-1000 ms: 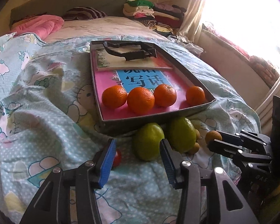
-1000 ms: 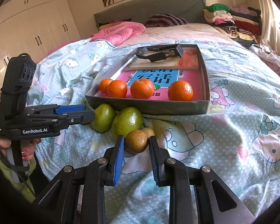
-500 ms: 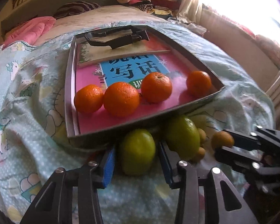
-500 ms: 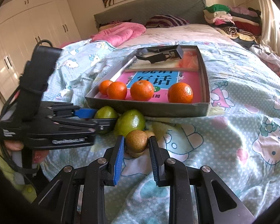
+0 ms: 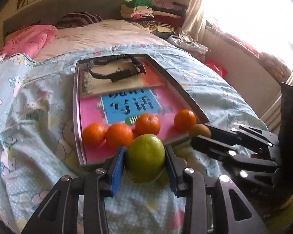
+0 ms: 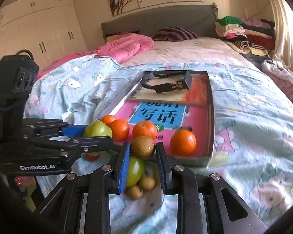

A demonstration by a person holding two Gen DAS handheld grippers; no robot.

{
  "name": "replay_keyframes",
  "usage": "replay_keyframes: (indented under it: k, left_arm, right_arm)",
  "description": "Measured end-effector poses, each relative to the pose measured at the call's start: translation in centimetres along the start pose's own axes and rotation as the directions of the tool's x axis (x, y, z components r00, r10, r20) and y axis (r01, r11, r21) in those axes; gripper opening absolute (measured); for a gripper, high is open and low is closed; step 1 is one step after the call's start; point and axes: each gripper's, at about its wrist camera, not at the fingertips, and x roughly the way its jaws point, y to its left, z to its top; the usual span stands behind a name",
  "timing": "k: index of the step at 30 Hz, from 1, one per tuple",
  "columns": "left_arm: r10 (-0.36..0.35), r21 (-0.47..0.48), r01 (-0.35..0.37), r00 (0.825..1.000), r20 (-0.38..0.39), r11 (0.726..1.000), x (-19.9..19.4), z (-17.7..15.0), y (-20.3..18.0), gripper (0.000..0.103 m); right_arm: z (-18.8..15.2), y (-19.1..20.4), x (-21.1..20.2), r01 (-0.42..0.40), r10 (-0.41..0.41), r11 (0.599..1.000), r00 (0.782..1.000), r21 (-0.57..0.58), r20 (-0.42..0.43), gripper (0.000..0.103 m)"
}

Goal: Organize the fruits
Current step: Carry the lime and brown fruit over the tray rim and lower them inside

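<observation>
- While I hold both tools over the bed, my left gripper is pinching a green fruit, both pads pressed to its sides, just in front of the near wall of the tray.
- My right gripper is clamped on a small brown fruit, also at the tray's near edge, toward its right corner as the left wrist view shows it.
- Inside the tray I see four oranges in a loose row along the near wall, lying on a pink book.
- At the tray's far end a black clip-like tool lies on a second book.
- On the bedspread just outside the tray's near wall, under my right gripper, lie another green fruit and two small brown ones, close together.
- Something small and red lies on the bedspread near that wall; I cannot tell what it is.
</observation>
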Motion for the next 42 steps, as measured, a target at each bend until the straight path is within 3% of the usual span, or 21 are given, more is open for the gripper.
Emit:
replay_keyframes:
  k: [18, 29, 39, 42]
  left_arm:
    - [-0.014, -0.018, 0.013, 1.000, -0.026, 1.000, 2.8, 1.7, 0.5, 0.040]
    - [-0.015, 0.011, 0.015, 1.000, -0.018, 1.000, 3.5, 2.0, 0.2, 0.040]
    - [-0.030, 0.045, 0.030, 1.000, 0.000, 0.999, 3.6, 1.9, -0.1, 0.040]
    - [-0.021, 0.058, 0.021, 1.000, 0.008, 0.998, 3.6, 1.8, -0.3, 0.040]
  right_arm:
    - [1.3, -0.1, 4.8, 0.036, -0.058, 0.984, 0.991, -0.177, -0.122, 0.027]
    - [2.7, 0.2, 6.9, 0.023, -0.078, 0.974, 0.968, -0.226, -0.237, 0.028]
    - [2.1, 0.9, 5.5, 0.077, -0.128, 0.963, 0.975, -0.260, -0.183, 0.035]
    - [1.7, 1.0, 4.9, 0.082, -0.130, 0.963, 0.976, -0.256, -0.175, 0.048]
